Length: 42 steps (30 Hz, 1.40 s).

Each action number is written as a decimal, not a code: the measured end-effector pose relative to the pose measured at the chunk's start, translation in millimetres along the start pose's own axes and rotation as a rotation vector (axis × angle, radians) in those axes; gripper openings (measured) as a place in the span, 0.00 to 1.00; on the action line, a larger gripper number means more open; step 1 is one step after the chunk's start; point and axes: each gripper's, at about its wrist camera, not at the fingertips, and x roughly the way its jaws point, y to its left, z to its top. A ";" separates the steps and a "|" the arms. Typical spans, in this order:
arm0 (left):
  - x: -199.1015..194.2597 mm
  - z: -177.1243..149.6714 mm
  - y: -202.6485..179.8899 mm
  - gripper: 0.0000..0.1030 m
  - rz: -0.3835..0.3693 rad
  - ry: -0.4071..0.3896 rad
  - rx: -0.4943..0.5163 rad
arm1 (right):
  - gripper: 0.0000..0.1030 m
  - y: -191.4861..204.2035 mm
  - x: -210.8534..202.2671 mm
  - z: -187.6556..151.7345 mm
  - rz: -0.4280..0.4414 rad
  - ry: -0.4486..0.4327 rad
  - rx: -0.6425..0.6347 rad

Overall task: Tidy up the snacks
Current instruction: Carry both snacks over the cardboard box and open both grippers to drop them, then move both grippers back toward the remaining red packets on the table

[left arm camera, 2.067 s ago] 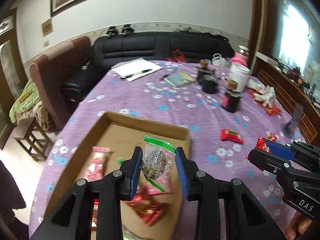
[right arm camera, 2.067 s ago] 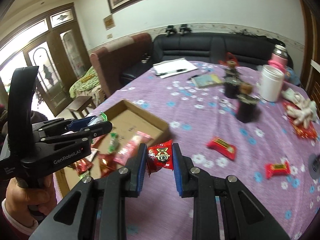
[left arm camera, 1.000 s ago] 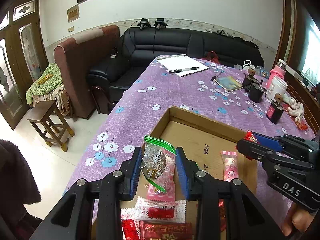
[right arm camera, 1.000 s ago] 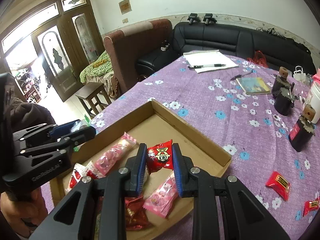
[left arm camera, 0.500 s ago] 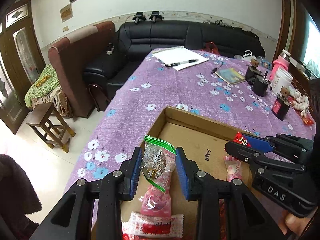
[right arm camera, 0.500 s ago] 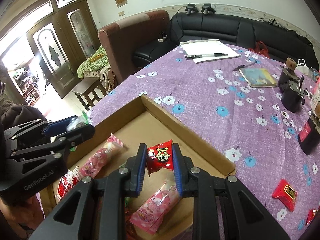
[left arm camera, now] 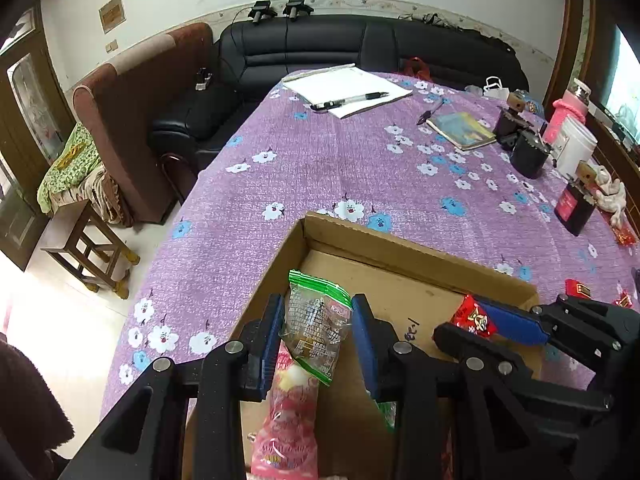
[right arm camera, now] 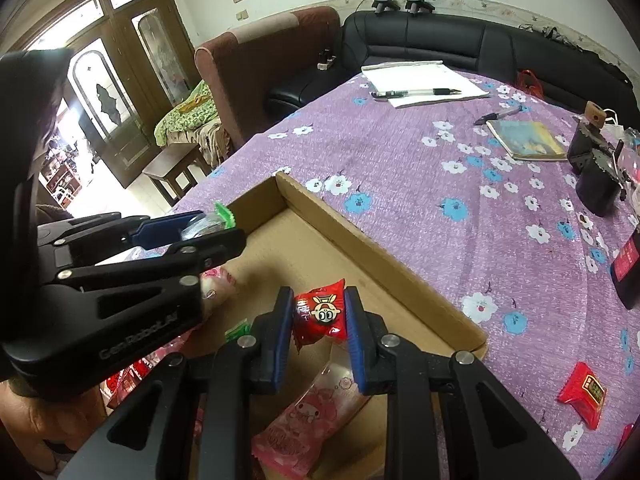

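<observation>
Both grippers have swung in over the cardboard box [left arm camera: 420, 254] since two seconds ago, when the right one was out over the purple tablecloth [left arm camera: 320, 168]. Now the left gripper [left arm camera: 318, 336], low in its own frame, pinches a clear green-topped packet [left arm camera: 316, 324] between its blue pads, hanging just above a pink snack bag [left arm camera: 290, 432] lying in the box. The right gripper [right arm camera: 320, 324] grips a small red snack packet [right arm camera: 321, 314] over the box floor, near a pink bag [right arm camera: 312, 420]. I'd guess both are held there for dropping in. Another red packet [right arm camera: 582, 394] waits on the cloth at the lower right.
</observation>
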 end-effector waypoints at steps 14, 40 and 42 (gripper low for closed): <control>19.5 3.7 3.9 0.35 0.018 0.033 -0.010 | 0.24 -1.2 10.6 -1.9 0.002 0.027 -0.005; 7.4 11.2 0.5 0.65 -0.036 0.027 -0.049 | 0.38 -22.6 -30.8 -12.0 -0.043 -0.029 0.010; 2.0 11.4 -6.9 0.64 -0.043 0.019 -0.036 | 0.38 -30.9 -40.5 -17.0 -0.055 -0.037 0.021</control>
